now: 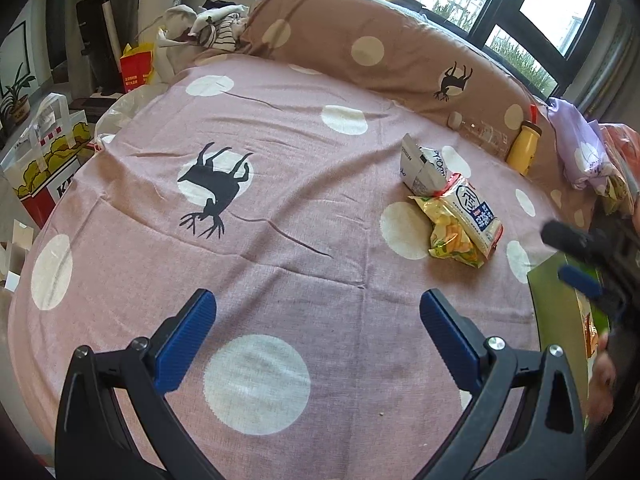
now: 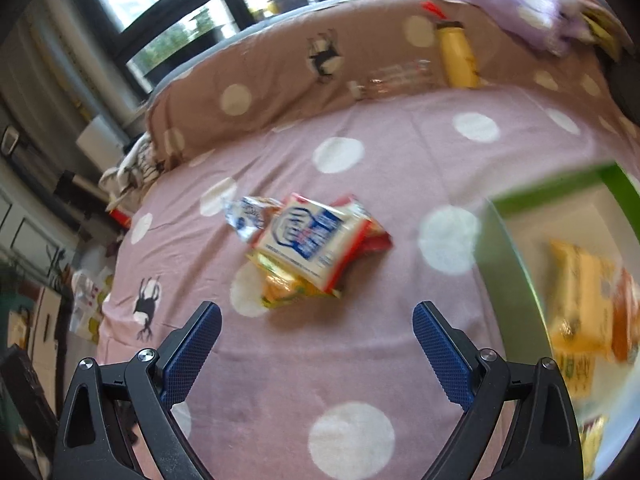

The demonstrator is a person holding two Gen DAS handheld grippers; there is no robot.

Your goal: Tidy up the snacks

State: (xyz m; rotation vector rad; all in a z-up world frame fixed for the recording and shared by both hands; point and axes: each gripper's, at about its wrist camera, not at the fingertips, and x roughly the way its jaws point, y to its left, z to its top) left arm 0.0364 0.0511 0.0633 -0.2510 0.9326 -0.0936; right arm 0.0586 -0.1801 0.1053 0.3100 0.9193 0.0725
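Note:
A small pile of snack packets lies on the pink polka-dot bedspread [image 1: 280, 208]: a white, blue and red cracker packet [image 1: 476, 212] [image 2: 316, 240] on top of a yellow-green packet [image 1: 448, 236] [image 2: 292, 292], with a white and blue packet [image 1: 424, 164] [image 2: 250, 216] behind. A green-rimmed box [image 2: 508, 264] [image 1: 548, 300] at the right holds orange and yellow snack packets [image 2: 580, 300]. My left gripper [image 1: 318, 318] is open, empty, left of the pile. My right gripper [image 2: 316, 328] is open, empty, just short of the pile; it shows at the left wrist view's right edge [image 1: 576, 256].
A yellow bottle [image 1: 524, 148] [image 2: 458, 56] and a clear plastic bottle [image 1: 480, 132] [image 2: 396, 78] lie against the brown spotted pillow [image 1: 360, 40]. A lilac cloth [image 1: 580, 148] sits at the far right. Paper bags [image 1: 48, 160] stand on the floor left of the bed.

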